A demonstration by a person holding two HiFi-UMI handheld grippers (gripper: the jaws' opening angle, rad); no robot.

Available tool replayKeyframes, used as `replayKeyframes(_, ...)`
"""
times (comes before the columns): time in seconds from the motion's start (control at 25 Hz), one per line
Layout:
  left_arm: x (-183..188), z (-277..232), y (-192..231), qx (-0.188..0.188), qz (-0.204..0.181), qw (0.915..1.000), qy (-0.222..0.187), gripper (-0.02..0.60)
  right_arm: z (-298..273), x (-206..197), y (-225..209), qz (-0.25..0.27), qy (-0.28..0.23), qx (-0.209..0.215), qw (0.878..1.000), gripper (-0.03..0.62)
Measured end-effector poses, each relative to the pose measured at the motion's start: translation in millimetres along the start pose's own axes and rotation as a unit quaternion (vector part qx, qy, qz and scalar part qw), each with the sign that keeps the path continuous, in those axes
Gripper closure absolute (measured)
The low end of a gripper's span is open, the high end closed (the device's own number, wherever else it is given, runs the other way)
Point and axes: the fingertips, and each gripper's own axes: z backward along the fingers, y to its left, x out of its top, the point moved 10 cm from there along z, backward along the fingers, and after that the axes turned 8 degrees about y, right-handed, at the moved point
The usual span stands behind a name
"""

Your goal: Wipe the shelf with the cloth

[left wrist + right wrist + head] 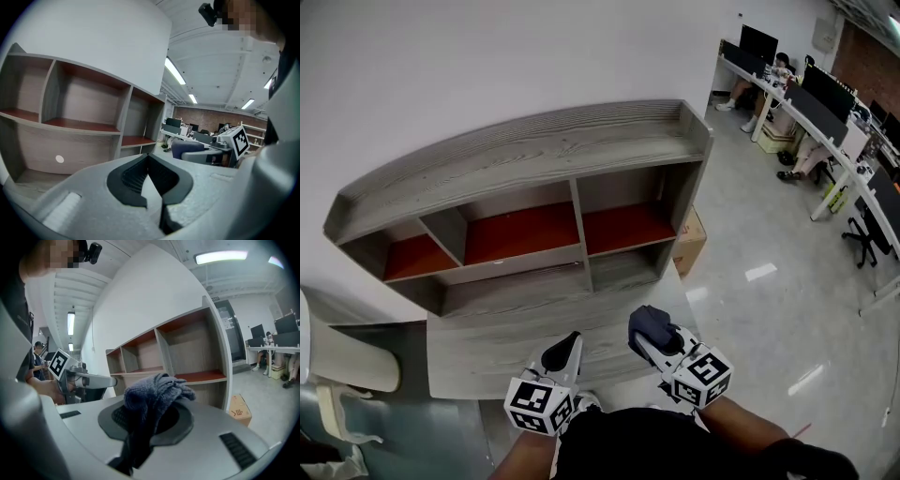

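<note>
A grey wood-grain shelf unit (525,150) with reddish-brown boards stands against the white wall, its open compartments facing me. Both grippers hover low over the desk in front of it. My right gripper (647,333) is shut on a dark blue-grey cloth (651,325), which bunches over its jaws in the right gripper view as the cloth (154,390). My left gripper (570,341) sits just to its left, jaws shut with nothing between them. The left gripper view shows the shelf (79,124) ahead and the cloth (185,149) off to the right.
The grey desk top (478,352) carries the shelf unit. A cardboard box (689,239) sits on the floor at the unit's right end. A white chair (347,361) stands at the left. Office desks with monitors and seated people (825,103) fill the far right.
</note>
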Motion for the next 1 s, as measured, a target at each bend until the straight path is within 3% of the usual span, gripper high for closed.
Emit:
replayKeyframes(0.68, 6, -5, 81, -0.064, -0.024, 0.9976, 0.014, 0.572, -59, 15, 18, -0.019, -0.025, -0.093, 0.995, 0.519)
replayKeyframes(1.0, 10, -12, 80, -0.072, -0.025, 0.9970, 0.013, 0.572, -61, 27, 12, -0.005, -0.022, -0.092, 0.995, 0.519)
